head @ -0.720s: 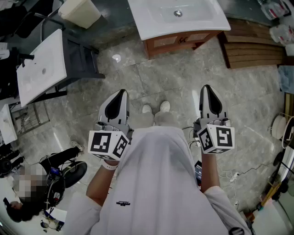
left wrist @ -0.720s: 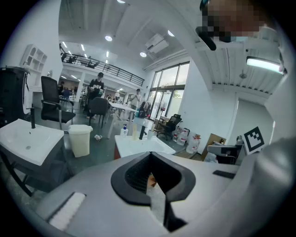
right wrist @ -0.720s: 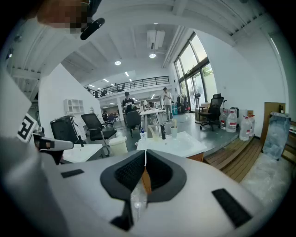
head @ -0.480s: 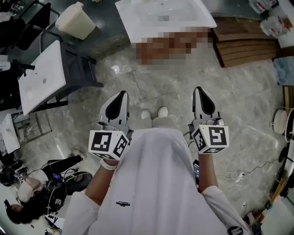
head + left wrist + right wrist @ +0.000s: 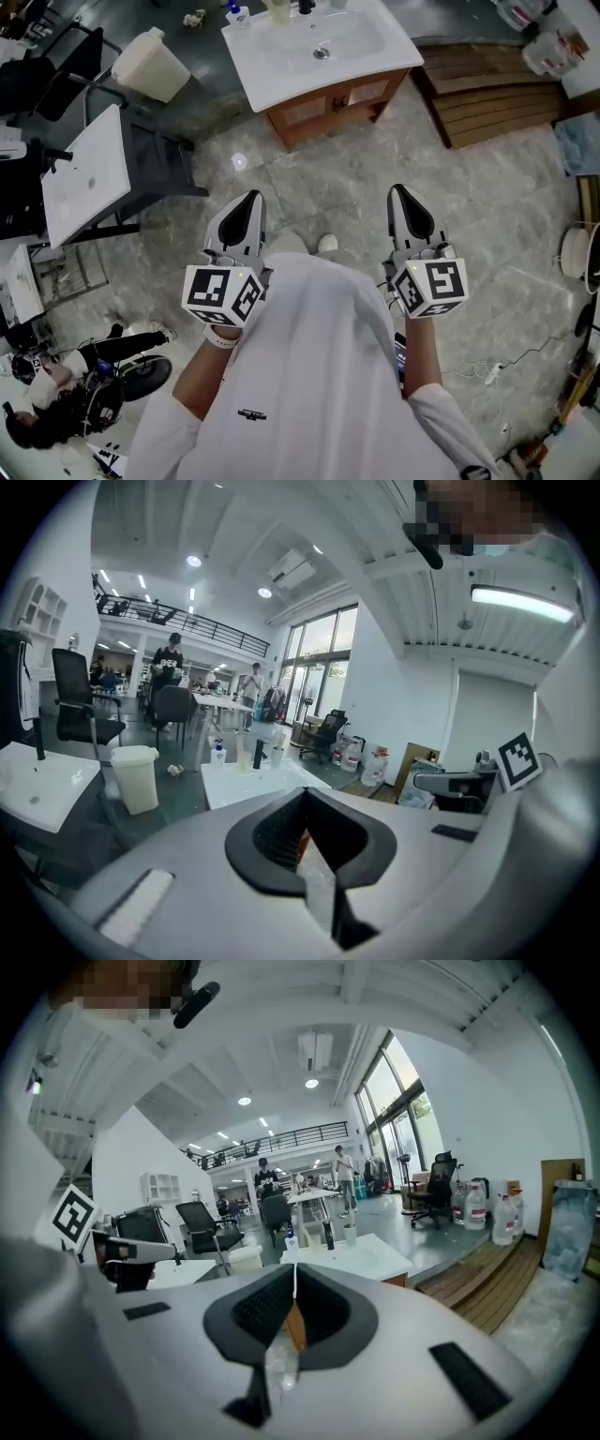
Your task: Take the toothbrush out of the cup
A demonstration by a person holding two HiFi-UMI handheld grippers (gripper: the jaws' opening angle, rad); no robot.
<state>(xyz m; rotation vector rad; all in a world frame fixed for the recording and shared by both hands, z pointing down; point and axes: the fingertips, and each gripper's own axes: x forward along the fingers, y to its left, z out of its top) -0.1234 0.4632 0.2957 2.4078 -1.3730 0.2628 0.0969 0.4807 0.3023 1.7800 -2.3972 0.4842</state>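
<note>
Left gripper and right gripper are closed, empty, well short of the sink; step closer, then open 1 over the cup.

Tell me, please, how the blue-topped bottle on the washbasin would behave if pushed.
The blue-topped bottle looks small and stands upright, so a push high up would probably tip it. Nudged low, it would likely slide on the smooth white washbasin.

Three lenses, one shared fixture.
Head view stares steeply down past the person's chest to the floor; gripper views look nearly level along the left tongs and right tongs; all share the basin worktop, far ahead.
</note>
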